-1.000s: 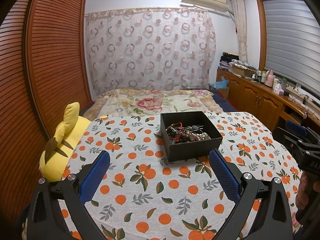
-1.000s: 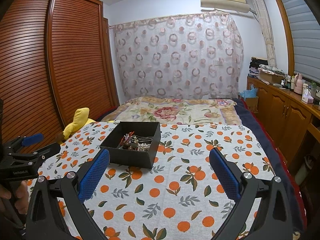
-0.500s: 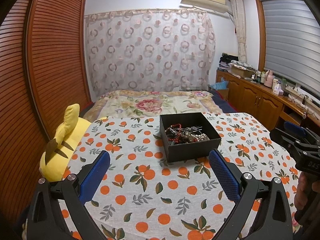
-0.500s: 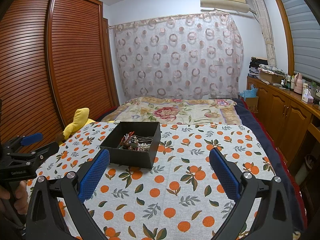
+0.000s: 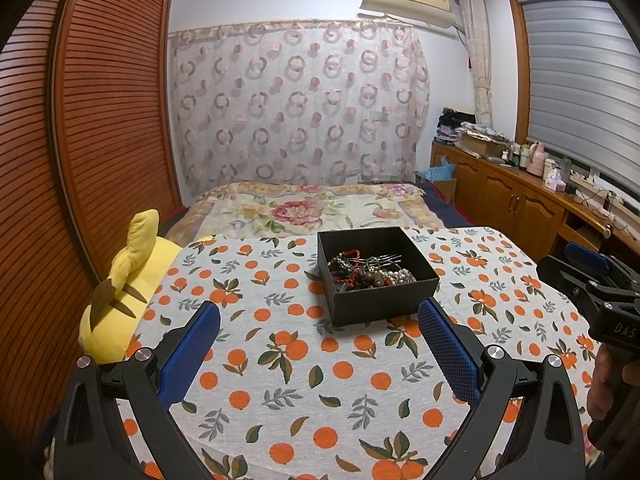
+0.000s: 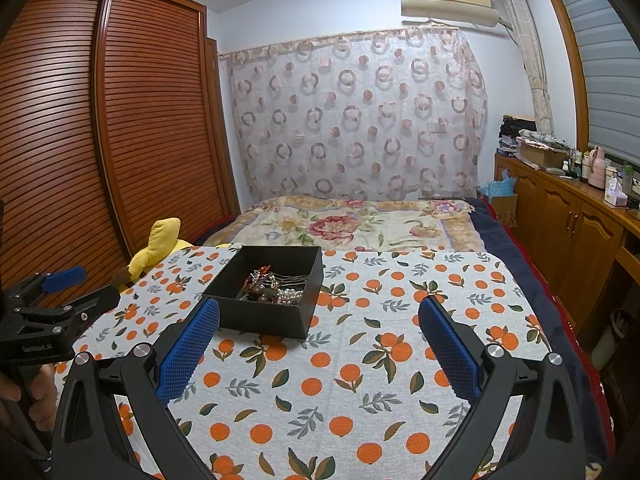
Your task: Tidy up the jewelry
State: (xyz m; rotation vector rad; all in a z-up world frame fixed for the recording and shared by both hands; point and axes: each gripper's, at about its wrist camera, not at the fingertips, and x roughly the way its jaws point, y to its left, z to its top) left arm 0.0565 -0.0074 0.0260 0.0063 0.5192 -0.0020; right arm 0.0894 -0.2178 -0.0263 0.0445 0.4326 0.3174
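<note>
A black open box (image 5: 384,304) stands on the orange-print tablecloth (image 5: 304,384), with a tangle of jewelry (image 5: 370,270) inside: beads, pearls, a red cord, a metal hair comb. My left gripper (image 5: 319,322) is open and empty, held just short of the box. My right gripper (image 6: 319,320) is open and empty, with the box (image 6: 268,320) ahead to its left and the jewelry (image 6: 276,289) in view. Each gripper shows at the edge of the other's view, the right one (image 5: 592,276) and the left one (image 6: 60,292).
A yellow plush toy (image 5: 120,300) lies at the table's left edge. A bed with a floral cover (image 5: 304,210) lies beyond the table. A wooden wardrobe (image 6: 80,140) stands left, and cabinets (image 6: 568,224) with clutter stand right.
The left wrist view has drifted slightly, so the box sits a touch lower and more to the left. Both grippers stay open and empty.
</note>
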